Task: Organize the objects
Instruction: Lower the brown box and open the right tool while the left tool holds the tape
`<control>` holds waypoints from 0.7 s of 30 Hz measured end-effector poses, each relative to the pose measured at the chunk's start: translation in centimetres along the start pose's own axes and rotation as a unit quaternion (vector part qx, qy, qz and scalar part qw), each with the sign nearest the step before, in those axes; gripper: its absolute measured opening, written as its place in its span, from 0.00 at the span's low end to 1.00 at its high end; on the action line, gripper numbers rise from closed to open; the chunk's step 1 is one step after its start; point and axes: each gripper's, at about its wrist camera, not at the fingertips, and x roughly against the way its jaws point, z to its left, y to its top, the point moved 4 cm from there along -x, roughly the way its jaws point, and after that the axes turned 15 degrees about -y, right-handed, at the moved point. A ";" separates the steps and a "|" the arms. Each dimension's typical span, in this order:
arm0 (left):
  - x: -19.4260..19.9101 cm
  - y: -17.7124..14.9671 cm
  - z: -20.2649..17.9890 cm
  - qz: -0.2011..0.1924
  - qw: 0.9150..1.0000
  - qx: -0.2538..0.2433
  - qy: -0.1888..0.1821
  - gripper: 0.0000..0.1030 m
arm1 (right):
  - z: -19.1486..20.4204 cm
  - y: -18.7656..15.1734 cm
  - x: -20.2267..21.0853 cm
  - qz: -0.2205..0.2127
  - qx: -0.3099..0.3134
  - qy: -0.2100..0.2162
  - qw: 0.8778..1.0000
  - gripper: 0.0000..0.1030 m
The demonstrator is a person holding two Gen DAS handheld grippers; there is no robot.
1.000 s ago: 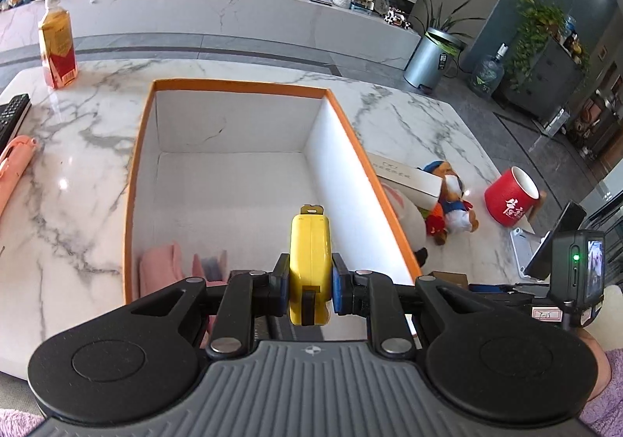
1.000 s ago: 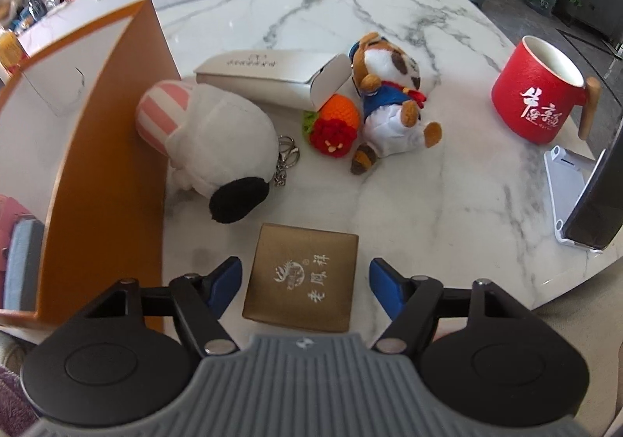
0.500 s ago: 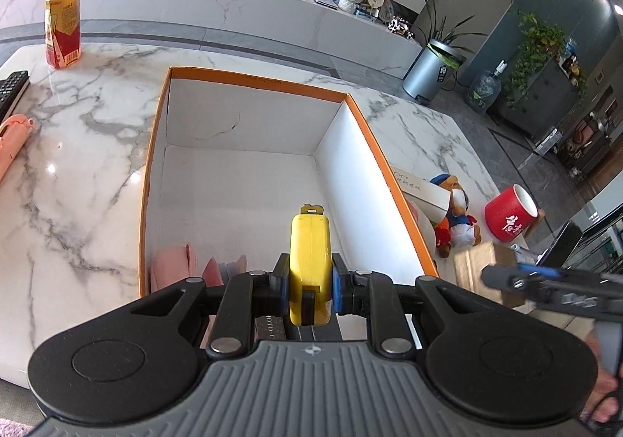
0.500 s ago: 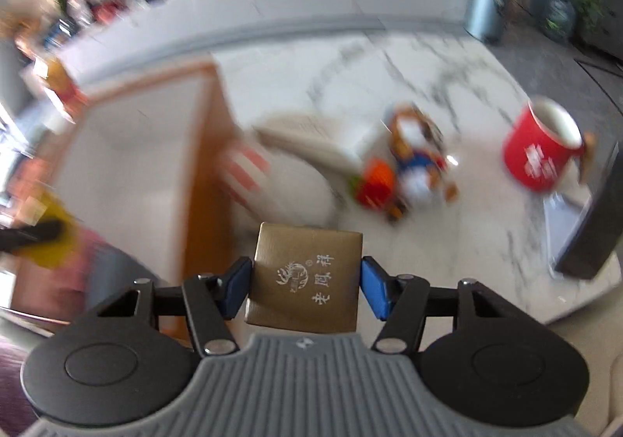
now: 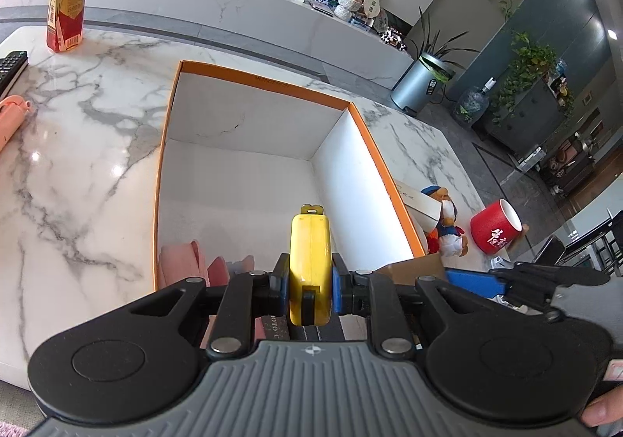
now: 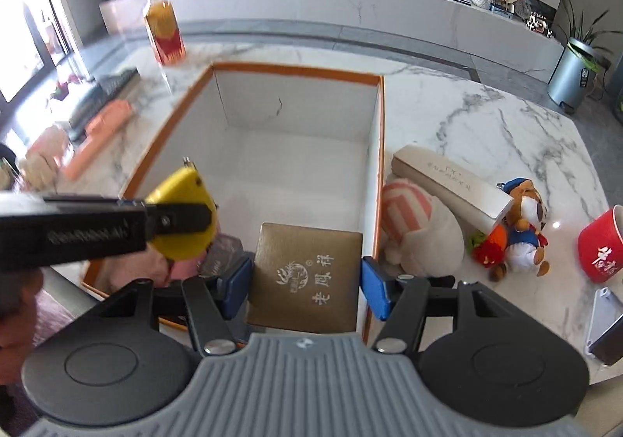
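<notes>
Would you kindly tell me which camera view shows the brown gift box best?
The right wrist view: the brown gift box faces the camera, its printed lid unobstructed. The left wrist view shows only a plain corner behind the left gripper's linkage.

The desk (image 5: 78,172) is white marble with grey veins. The box (image 5: 268,77) has orange rims and white inner walls. A yellow tape measure (image 5: 310,258) sits between blue-padded black fingers (image 5: 338,291). In the right wrist view, a bronze-gold case (image 6: 305,277) bears pale characters. The mug (image 6: 601,246) is red with white script and a white inside. One plush toy (image 6: 420,230) is white with pink stripes; the bottle (image 5: 67,5) has a red and yellow label.
</notes>
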 end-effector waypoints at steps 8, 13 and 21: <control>-0.1 0.0 0.8 -0.001 1.000 0.007 -0.023 0.22 | 1.8 -1.2 -1.9 0.048 0.024 -0.039 0.998 0.60; -0.3 -0.3 1.1 0.005 0.999 0.007 -0.037 0.22 | 2.4 -1.7 -3.1 0.085 0.029 -0.040 0.995 0.61; 0.1 -0.2 1.3 0.000 0.999 0.011 -0.043 0.22 | 2.3 -1.0 -4.1 0.122 0.024 -0.031 0.992 0.61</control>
